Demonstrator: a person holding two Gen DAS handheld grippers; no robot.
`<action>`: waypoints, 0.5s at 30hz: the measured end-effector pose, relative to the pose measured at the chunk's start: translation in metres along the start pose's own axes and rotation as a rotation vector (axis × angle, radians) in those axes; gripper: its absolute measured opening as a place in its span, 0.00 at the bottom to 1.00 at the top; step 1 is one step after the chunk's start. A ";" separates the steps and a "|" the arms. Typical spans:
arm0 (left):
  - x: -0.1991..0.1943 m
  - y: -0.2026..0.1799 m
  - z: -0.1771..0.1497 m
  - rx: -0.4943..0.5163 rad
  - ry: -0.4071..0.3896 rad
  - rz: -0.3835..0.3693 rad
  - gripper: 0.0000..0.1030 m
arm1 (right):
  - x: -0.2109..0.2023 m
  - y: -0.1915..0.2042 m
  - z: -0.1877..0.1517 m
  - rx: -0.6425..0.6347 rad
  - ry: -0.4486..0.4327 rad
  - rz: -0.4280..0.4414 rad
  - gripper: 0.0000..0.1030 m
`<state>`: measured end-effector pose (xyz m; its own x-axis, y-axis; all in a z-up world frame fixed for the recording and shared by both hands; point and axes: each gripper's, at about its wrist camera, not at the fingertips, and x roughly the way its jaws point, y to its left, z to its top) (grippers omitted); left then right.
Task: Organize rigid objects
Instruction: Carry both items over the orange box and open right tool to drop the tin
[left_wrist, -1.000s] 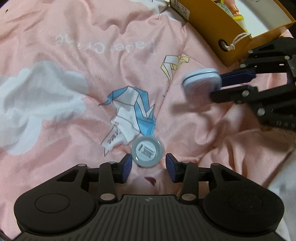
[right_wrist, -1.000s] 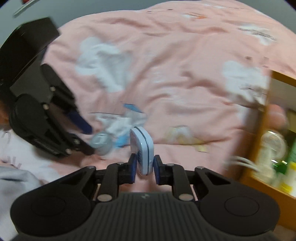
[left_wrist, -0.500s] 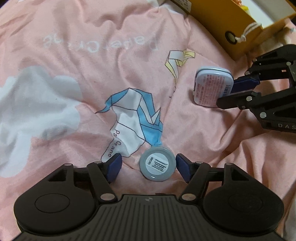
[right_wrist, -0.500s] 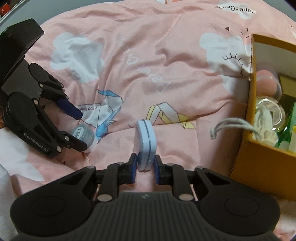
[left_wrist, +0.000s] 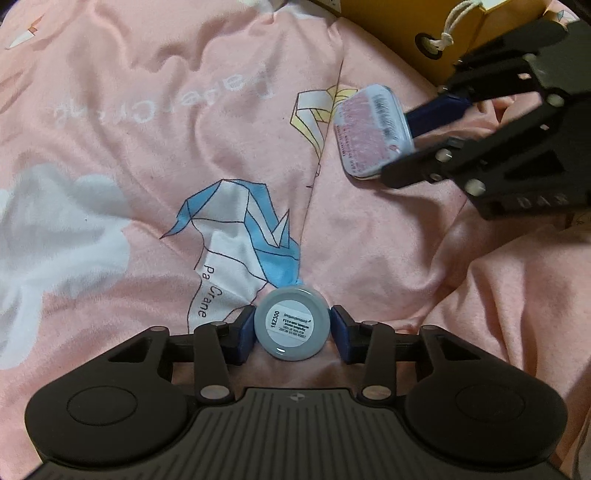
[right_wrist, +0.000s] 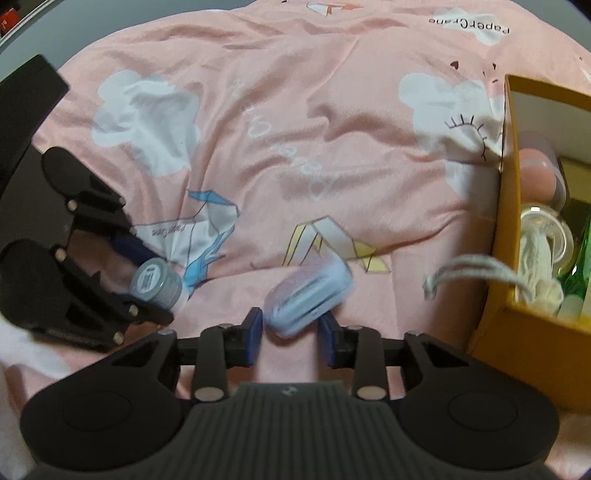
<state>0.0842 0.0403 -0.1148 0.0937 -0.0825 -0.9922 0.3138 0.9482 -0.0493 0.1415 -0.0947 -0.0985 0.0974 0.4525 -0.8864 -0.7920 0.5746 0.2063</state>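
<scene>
A small grey round jar (left_wrist: 291, 323) with a white label on its lid lies on the pink bedspread. My left gripper (left_wrist: 293, 332) points straight down over it; its jaws are closing and both blue pads touch the jar's sides. A pale blue flat case (right_wrist: 308, 295) with a pink label tips over, blurred, between the pads of my right gripper (right_wrist: 291, 332). Those jaws are opening and no longer clamp it. The case (left_wrist: 371, 129) also shows at the upper right of the left wrist view.
An open mustard-yellow box (right_wrist: 506, 221) stands to the right, holding bottles and small jars. Its grey cord handle (right_wrist: 469, 269) hangs toward the case. The bedspread (left_wrist: 147, 147) is rumpled, with cloud and paper-crane prints.
My left gripper came down around the jar, widened, then closed onto its sides. My right gripper lowered the upright case to the bedspread and spread its pads; the case now topples to the right.
</scene>
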 end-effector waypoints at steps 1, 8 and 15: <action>-0.001 0.000 0.000 -0.004 -0.002 -0.004 0.47 | 0.002 -0.001 0.002 0.005 -0.003 -0.002 0.32; -0.018 0.016 0.003 -0.050 -0.033 -0.030 0.47 | 0.016 -0.006 0.017 0.053 -0.016 -0.010 0.34; -0.015 0.015 0.008 -0.043 -0.042 0.000 0.47 | 0.027 -0.014 0.030 0.187 -0.032 -0.007 0.47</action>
<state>0.0955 0.0535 -0.1002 0.1338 -0.0948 -0.9865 0.2733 0.9603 -0.0552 0.1734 -0.0707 -0.1129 0.1243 0.4681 -0.8749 -0.6656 0.6933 0.2764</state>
